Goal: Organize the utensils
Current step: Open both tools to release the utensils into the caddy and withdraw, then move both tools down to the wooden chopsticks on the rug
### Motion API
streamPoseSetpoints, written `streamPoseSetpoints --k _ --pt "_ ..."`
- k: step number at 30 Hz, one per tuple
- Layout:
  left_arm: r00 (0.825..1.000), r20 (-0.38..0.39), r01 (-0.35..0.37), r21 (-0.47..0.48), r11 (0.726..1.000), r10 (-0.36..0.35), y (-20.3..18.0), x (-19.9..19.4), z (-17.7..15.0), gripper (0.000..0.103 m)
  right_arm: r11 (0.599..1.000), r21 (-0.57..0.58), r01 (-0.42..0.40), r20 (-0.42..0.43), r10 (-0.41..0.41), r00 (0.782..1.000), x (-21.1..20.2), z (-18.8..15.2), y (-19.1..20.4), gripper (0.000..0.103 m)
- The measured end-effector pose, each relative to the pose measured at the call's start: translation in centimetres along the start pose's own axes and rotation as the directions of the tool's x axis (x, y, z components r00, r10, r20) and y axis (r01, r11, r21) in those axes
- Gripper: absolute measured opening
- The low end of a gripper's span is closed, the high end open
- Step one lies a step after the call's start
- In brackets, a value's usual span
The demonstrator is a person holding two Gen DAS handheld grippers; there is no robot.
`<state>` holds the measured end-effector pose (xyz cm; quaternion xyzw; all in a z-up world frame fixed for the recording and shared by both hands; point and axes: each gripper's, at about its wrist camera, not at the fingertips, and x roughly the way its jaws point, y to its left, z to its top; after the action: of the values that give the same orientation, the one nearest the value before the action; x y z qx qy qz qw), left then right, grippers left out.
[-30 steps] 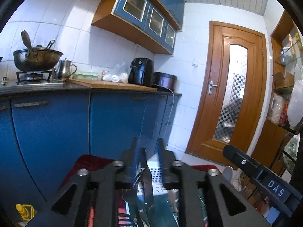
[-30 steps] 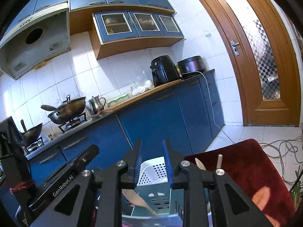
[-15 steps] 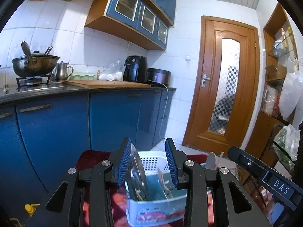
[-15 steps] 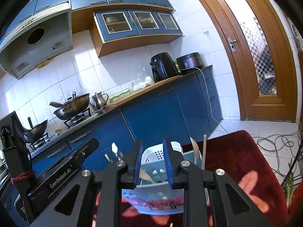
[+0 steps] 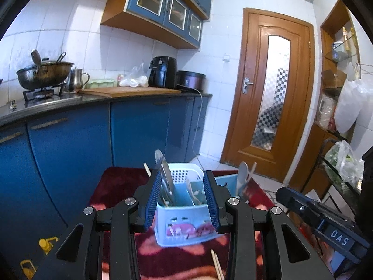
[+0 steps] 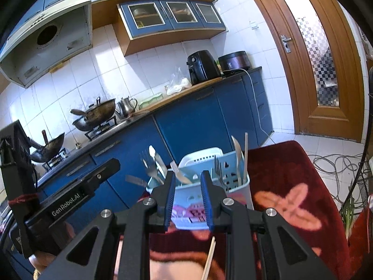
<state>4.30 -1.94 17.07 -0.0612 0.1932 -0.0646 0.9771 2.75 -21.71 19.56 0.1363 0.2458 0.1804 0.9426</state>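
Note:
A light blue plastic utensil caddy (image 5: 186, 228) with a white perforated back stands on a dark red cloth (image 5: 116, 184). It holds metal forks, spoons, a knife and wooden chopsticks, upright in its compartments. My left gripper (image 5: 181, 201) is open and empty, its blue pads on either side of the caddy, held back from it. My right gripper (image 6: 187, 200) is open and empty in front of the caddy (image 6: 209, 182). A loose wooden chopstick (image 6: 208, 259) lies on the cloth below the right gripper; it also shows in the left wrist view (image 5: 216, 264).
Blue kitchen cabinets (image 5: 70, 144) and a counter run behind the cloth-covered table. A wok (image 5: 44, 74), kettle and air fryer (image 5: 162, 72) sit on the counter. A wooden door (image 5: 272, 107) is at the right. Cables (image 6: 338, 163) lie on the floor.
Both grippers have pulled back and up from the caddy, so it now shows whole. The left gripper, shut on a utensil a second ago, has opened and left it in the caddy.

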Motion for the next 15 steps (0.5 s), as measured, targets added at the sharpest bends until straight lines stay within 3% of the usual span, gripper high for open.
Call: streamPoseSetpoints --k 15 --pt "0.992 -0.124 0.02 -0.031 0.999 -0.023 0.3 -0.6 -3.3 0.038 1.0 0.013 0.027 -0.111 -0.025 0.993 -0.9 -3.5 -0.9 0.028"
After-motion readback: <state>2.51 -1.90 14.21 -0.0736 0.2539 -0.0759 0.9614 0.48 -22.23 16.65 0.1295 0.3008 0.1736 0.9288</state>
